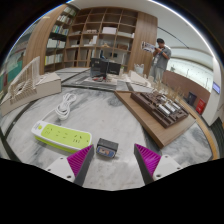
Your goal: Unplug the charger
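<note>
A green and white power strip (62, 135) lies on the grey tabletop (115, 115), left of and just ahead of my left finger, with a white cable (66, 104) coiled beyond it. A small dark charger block (106, 149) lies on the table between my fingers, close to the left pad (80, 156), with a wide gap to the right pad (148, 158). My gripper (114, 158) is open and holds nothing.
A wooden tray with dark items (160, 108) stands ahead to the right. A white rack (30, 82) sits at the left. A dark box (104, 68) stands at the table's far side. Shelves (100, 30) line the back wall. A person (158, 58) stands far off.
</note>
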The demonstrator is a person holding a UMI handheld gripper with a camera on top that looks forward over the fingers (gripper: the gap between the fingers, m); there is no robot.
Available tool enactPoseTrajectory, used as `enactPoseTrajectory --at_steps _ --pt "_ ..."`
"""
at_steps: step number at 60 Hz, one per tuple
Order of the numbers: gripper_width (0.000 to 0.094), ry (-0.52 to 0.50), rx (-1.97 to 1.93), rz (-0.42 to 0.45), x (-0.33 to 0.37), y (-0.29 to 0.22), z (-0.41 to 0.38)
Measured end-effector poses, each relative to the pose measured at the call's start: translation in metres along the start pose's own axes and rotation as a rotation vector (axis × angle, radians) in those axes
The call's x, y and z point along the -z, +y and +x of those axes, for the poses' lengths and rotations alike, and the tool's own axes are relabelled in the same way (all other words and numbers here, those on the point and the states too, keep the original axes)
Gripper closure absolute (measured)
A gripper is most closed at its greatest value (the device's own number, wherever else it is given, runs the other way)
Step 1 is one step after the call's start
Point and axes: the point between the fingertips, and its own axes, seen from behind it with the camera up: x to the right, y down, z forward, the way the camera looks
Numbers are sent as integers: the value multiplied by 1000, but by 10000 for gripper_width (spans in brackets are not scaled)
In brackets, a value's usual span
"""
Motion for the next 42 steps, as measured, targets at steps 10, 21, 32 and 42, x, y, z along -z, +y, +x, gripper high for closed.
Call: enactPoseTrajectory --at_steps 10,21,32,42 --pt "89 -46 -28 34 56 -7 -12" --pt "86 -120 -32 106 146 -18 -49" --pt "90 -196 -61 150 226 -22 -88" --pt "88 -199 -26 213 265 -30 -96"
